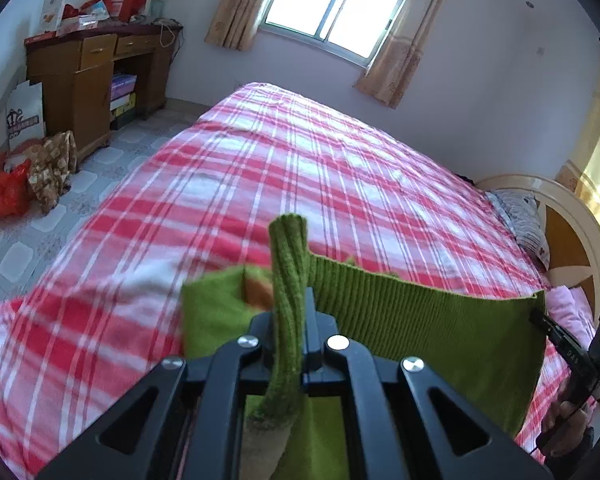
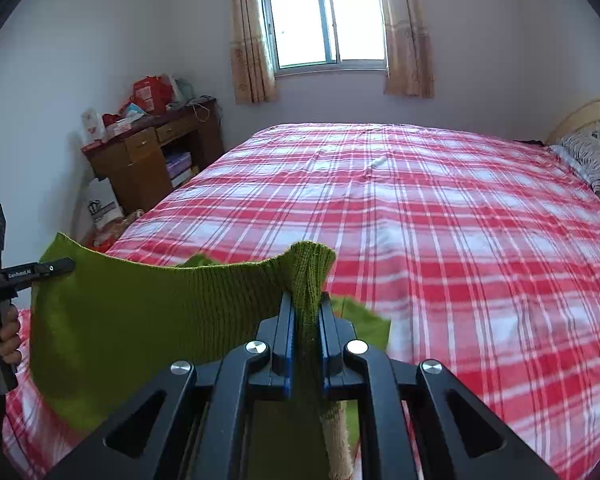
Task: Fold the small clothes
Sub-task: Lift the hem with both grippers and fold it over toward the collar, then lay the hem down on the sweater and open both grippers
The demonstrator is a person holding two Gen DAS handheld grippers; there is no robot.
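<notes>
Green knit garment (image 1: 420, 312) fills the near foreground in both wrist views, held up above the bed (image 1: 300, 168) and stretched between the two tongs. Left tongs (image 1: 290, 312) are clamped narrow on one bunched ribbed corner, which pokes up past the fingertips. Right tongs (image 2: 309, 312) are pinched narrow on the other bunched corner, same way. Ribbed edge runs fairly taut between them with a slight sag; the body of the garment hangs down below that edge. Some more green fabric shows behind the held edge, low over the bed; can't tell if it touches the bedspread. An orange patch shows on the fabric just left of the left tongs' fingers. From the left wrist view, the right tongs show at the far right edge, gripping the garment's corner, with the person's hand (image 1: 566, 420) below. From the right wrist view, the left tongs show at the far left edge with the other hand (image 2: 6, 336).

Bed has a red and white plaid cover. Striped pillow (image 2: 596, 160) lies at the headboard (image 1: 572, 216) end. Wooden desk (image 1: 88, 80) with red boxes on top stands against the left wall. Window (image 2: 326, 20) with beige curtains is in the far wall.
</notes>
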